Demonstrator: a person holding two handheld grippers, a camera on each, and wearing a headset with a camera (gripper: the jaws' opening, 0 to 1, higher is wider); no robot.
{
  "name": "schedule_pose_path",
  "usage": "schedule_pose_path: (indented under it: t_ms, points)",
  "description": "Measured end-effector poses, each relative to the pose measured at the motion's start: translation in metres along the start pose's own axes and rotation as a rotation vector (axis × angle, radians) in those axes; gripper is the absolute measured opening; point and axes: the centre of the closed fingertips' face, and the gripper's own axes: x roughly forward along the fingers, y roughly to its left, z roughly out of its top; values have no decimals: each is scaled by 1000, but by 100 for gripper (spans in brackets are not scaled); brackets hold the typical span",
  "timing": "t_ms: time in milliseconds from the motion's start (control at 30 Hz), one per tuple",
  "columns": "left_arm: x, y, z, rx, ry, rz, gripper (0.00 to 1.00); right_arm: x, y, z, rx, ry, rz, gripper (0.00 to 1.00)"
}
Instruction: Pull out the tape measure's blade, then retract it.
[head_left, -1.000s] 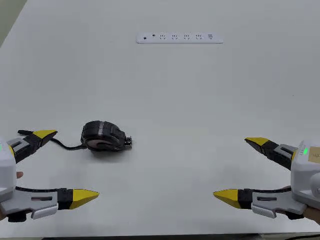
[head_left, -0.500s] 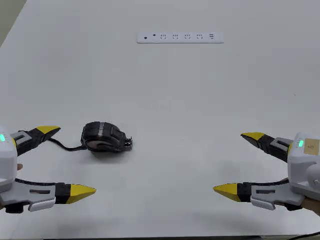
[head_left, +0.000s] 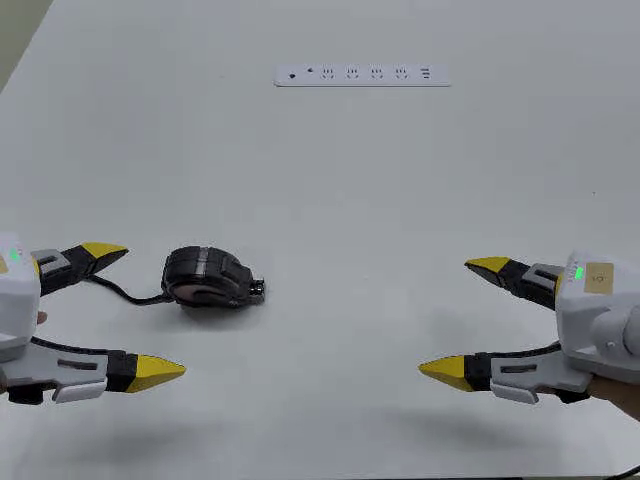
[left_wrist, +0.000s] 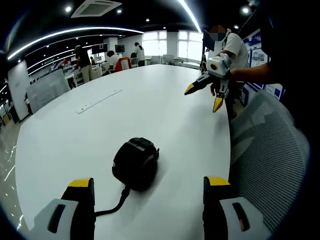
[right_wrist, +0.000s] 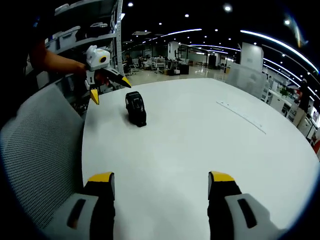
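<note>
Zero contact | edging left gripper toward tape measure just ahead of its tips | drifting right gripper inward, well apart | holding both spread, empty | approaching, pull-out not begun

A wide white table carries a black tape measure toward its near left, a dark strap trailing leftward from it, and a white power strip lying flat, well apart, at the far side.
</note>
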Motion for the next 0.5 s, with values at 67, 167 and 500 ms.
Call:
schedule_pose_path:
  t_ms: [67,167,500]
  points:
    - [1,2,0,6,10,-8,85,3,-1,1,-8,-1,7,76]
    - [3,4,-1,11,17,-17,84,5,-4,2,-15,-1,13,75]
    - [14,13,-2,62,59,-59,76,17,-6,7,-68,2,51,68]
